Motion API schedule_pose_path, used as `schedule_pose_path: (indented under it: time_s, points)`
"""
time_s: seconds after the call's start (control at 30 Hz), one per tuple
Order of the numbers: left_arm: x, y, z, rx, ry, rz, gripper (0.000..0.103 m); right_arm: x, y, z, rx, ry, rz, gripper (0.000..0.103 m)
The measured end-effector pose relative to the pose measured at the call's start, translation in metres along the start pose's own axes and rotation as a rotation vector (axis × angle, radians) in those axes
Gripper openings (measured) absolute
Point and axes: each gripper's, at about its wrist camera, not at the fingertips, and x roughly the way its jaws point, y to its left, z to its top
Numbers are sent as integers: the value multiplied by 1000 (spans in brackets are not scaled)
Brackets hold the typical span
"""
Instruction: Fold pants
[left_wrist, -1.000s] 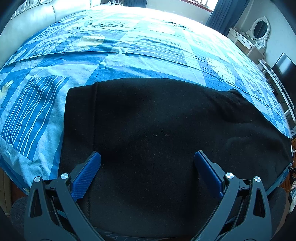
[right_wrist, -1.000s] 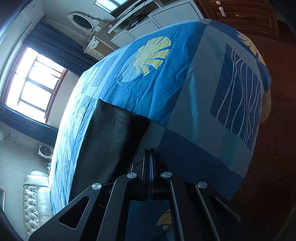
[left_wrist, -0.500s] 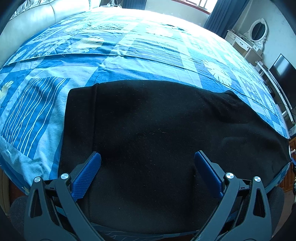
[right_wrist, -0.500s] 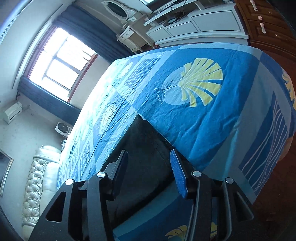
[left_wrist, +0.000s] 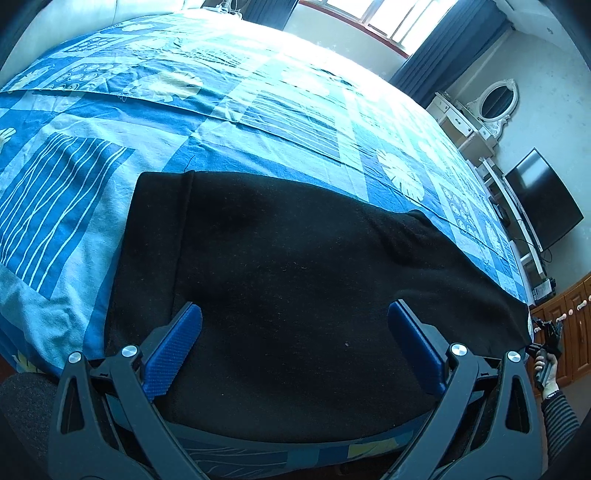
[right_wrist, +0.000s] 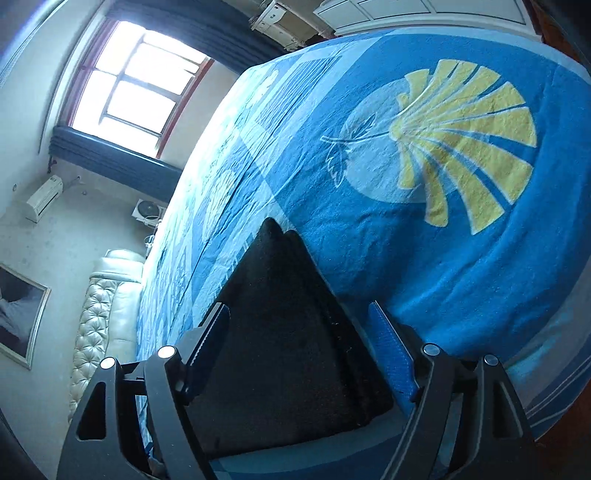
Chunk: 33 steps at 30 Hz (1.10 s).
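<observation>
Both grippers spread wide, gripping nothing.
Black pants lie flat on the blue bedspread ahead of the left gripper; the right gripper apparently straddles one end.

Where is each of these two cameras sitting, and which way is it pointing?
Left wrist: rides the left gripper, looking across the black pants and bedspread toward the window; the person's right hand shows at right.
Right wrist: rides the right gripper, looking along the pants' end; no hand shows.
Shared: pants, bedspread, both grippers open.
</observation>
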Motion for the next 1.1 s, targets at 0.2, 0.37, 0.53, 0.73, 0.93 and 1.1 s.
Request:
schedule_pose_path:
  time_s: [0.2, 0.37, 0.53, 0.73, 0.93, 1.1]
  points:
    - [10, 0, -2, 0, 30, 11, 100, 18, 14, -13, -66, 135, -14, 47]
    - [12, -2, -3, 26, 34, 24, 100, 28, 29, -23, -80, 165, -34, 29]
    - [11, -4, -2, 38, 48, 19, 100, 20, 70, -38, -126, 73, -21, 26]
    - [8, -8, -4, 46, 70, 15, 100, 4, 146, -55, -198, -19, 36, 26]
    - [-2, -17, -6, 61, 66, -1, 100, 14, 238, -90, -351, -25, 62, 26]
    - [-5, -26, -9, 104, 69, 24, 100, 43, 292, -128, -469, 30, 83, 26]
